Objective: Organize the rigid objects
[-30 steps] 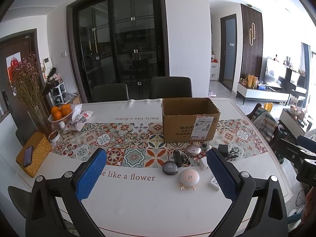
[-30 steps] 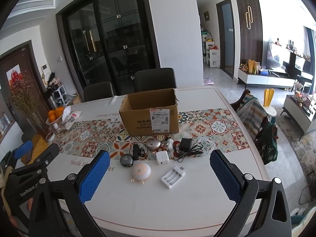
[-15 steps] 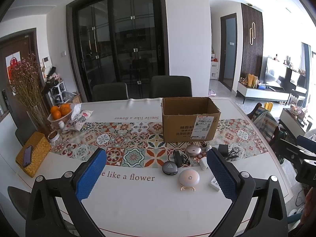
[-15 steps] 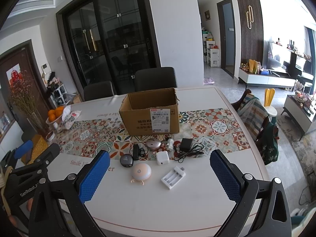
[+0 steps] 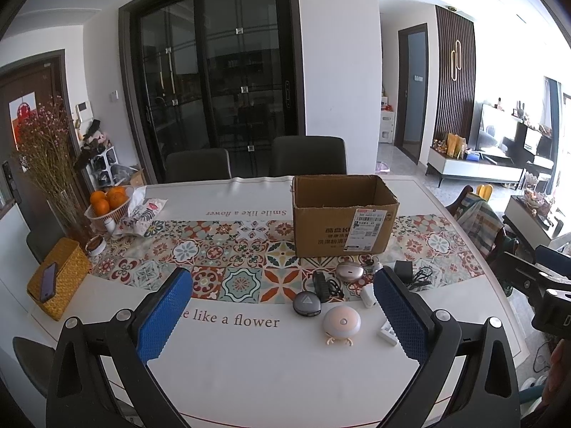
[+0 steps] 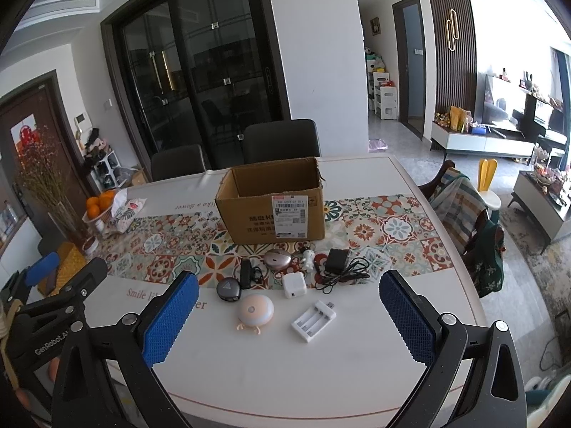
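An open cardboard box (image 6: 273, 207) stands on the patterned runner; it also shows in the left wrist view (image 5: 340, 215). In front of it lie small items: a round pink lamp (image 6: 255, 308), a dark round disc (image 6: 227, 288), a white battery charger (image 6: 313, 320), a white cube plug (image 6: 294, 284), a black adapter with cable (image 6: 337, 261), a rose oval case (image 6: 277, 259) and a black plug (image 6: 245, 273). My right gripper (image 6: 289, 317) is open and empty, above the table's near side. My left gripper (image 5: 283, 317) is open and empty, left of the items.
A basket of oranges (image 5: 107, 201), a snack bag (image 5: 142, 210), a vase of dried flowers (image 5: 50, 164) and a yellow woven box with a phone (image 5: 59, 281) stand at the table's left. Two dark chairs (image 5: 308, 155) stand behind the table. A draped chair (image 6: 460, 210) stands at the right.
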Demonstrator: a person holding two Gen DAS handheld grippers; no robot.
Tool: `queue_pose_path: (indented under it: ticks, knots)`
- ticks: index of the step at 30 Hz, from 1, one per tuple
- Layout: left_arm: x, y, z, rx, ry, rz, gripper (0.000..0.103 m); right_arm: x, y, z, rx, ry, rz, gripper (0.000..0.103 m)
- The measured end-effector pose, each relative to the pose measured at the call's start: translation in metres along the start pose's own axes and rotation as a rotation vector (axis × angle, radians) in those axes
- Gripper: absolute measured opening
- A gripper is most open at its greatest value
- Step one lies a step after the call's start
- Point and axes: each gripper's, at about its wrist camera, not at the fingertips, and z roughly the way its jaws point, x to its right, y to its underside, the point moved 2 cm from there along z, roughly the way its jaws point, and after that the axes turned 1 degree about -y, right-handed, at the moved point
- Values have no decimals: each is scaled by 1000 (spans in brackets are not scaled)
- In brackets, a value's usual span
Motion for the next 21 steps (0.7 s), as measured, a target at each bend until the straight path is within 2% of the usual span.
queue_pose_path:
  ticks: [12,21]
  knots:
    - [-1,6,19,-42,29,13,103,-4,13,18,-34,12,2,102]
    - [-4,31,48,-154,74,23,103,-6,34,40,-126,26,31,102]
